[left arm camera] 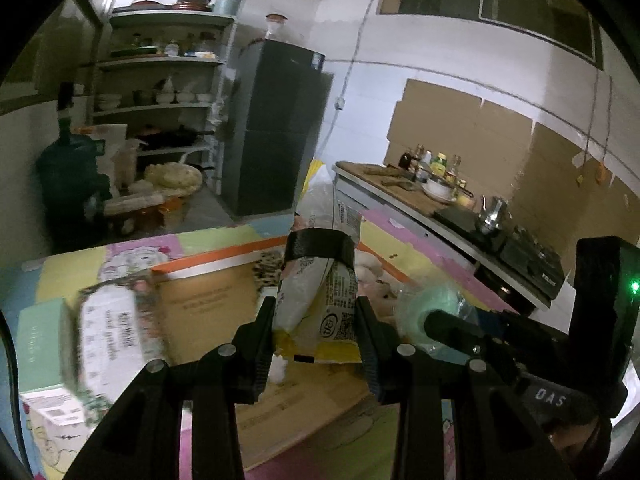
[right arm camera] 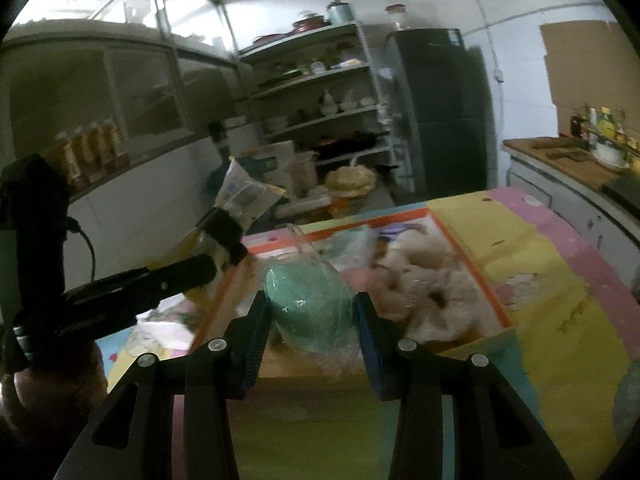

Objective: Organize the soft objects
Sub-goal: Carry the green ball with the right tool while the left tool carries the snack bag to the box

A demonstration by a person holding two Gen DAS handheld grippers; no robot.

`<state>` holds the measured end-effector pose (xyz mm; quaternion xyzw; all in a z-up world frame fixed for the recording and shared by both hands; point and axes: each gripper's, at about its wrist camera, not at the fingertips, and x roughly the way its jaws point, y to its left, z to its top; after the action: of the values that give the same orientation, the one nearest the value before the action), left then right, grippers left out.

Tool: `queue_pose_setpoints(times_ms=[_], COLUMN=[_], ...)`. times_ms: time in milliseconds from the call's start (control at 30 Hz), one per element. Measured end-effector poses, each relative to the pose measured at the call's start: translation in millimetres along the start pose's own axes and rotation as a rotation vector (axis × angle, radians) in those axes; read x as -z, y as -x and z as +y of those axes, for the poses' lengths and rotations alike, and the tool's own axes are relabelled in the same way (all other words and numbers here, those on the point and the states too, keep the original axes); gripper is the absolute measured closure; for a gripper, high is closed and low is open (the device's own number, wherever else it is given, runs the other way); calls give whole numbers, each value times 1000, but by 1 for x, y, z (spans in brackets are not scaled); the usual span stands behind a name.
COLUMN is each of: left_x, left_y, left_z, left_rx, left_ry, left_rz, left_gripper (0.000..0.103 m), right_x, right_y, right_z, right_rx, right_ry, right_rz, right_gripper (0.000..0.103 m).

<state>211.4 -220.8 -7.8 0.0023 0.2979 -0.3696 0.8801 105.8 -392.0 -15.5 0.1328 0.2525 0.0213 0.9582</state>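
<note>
Two tongs over the cardboard box (right arm camera: 472,256): my left gripper (left arm camera: 316,320) clamps a printed packet (left arm camera: 320,292), my right gripper (right arm camera: 310,316) a wrapped green roll (right arm camera: 308,300).

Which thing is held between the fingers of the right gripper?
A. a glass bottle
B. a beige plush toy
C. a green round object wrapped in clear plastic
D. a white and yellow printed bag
C: in the right wrist view the right gripper is closed on the green round object in its clear wrap, while the beige plush toy lies in the cardboard box beside it.
</note>
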Motion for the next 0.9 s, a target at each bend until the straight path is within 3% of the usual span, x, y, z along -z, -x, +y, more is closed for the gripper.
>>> queue_pose_setpoints(times_ms=[567, 900], left_x=[0, 2], left_y=[-51, -70], left_z=[-27, -28], left_rx=[7, 0], left_ry=[-35, -35], left_rz=[73, 109], left_gripper=[65, 65], right_x=[-12, -16], right_y=[-11, -30], right_z=[-78, -96], right_rx=[75, 78], right_ry=[-105, -134], right_rz=[-23, -2], right_gripper=[60, 60])
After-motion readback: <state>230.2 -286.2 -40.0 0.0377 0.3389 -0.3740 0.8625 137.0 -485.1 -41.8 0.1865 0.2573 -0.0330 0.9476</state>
